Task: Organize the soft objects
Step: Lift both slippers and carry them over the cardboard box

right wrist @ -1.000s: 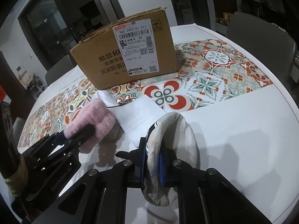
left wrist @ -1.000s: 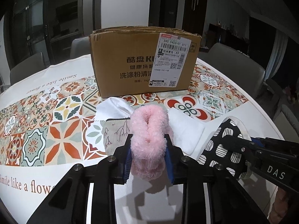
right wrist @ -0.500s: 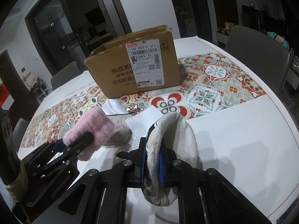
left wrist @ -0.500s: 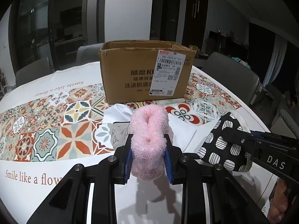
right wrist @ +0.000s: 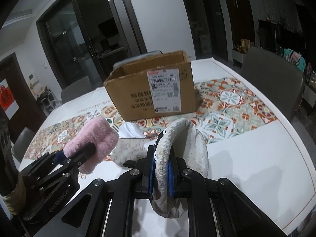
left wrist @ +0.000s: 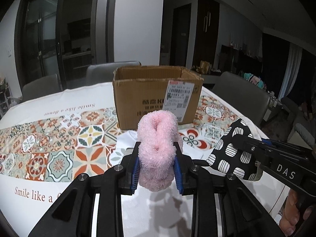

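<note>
My left gripper point(left wrist: 157, 150) is shut on a fluffy pink folded towel point(left wrist: 157, 138), held up off the table; the same pink towel point(right wrist: 92, 140) shows at the left of the right wrist view. My right gripper point(right wrist: 160, 156) is shut on a black-and-white patterned fabric piece with an off-white lining point(right wrist: 189, 148), also lifted; its patterned side point(left wrist: 233, 150) appears at the right of the left wrist view. An open cardboard box point(left wrist: 158, 92) with a shipping label stands on the table beyond both grippers.
White and pale printed cloths point(left wrist: 126, 140) lie on the tiled-pattern tablecloth point(left wrist: 59, 138) between the grippers and the box. Grey chairs point(left wrist: 241, 90) ring the round table. A person's fingers point(left wrist: 292, 211) hold the right gripper's handle.
Both grippers have risen with their cloths, off the table. The box's open top has come into view and the box looks smaller and lower in both views.
</note>
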`<action>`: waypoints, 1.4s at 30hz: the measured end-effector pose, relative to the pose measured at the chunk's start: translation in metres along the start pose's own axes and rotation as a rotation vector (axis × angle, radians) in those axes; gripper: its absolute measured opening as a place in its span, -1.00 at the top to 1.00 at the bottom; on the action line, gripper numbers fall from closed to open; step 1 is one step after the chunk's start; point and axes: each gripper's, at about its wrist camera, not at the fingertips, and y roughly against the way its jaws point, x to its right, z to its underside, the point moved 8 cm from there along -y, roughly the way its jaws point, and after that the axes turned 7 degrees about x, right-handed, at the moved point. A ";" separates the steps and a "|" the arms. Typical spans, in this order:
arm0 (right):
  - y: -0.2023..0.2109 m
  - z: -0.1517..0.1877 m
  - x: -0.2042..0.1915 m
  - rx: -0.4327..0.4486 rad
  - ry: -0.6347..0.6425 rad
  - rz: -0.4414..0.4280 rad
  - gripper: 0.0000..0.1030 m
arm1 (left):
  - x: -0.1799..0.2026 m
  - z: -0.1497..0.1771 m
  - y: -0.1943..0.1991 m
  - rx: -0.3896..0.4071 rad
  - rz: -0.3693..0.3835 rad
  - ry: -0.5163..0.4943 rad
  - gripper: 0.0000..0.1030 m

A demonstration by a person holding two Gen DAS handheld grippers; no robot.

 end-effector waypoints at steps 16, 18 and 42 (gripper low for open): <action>0.010 -0.063 -0.019 0.167 0.044 -0.023 0.75 | -0.010 -0.061 0.005 0.144 -0.020 -0.022 0.42; 0.011 -0.070 -0.021 0.184 0.049 -0.025 0.75 | -0.011 -0.068 0.005 0.159 -0.025 -0.025 0.42; -0.007 -0.143 -0.047 0.314 0.112 -0.067 0.75 | -0.033 -0.130 -0.022 0.274 -0.054 -0.033 0.42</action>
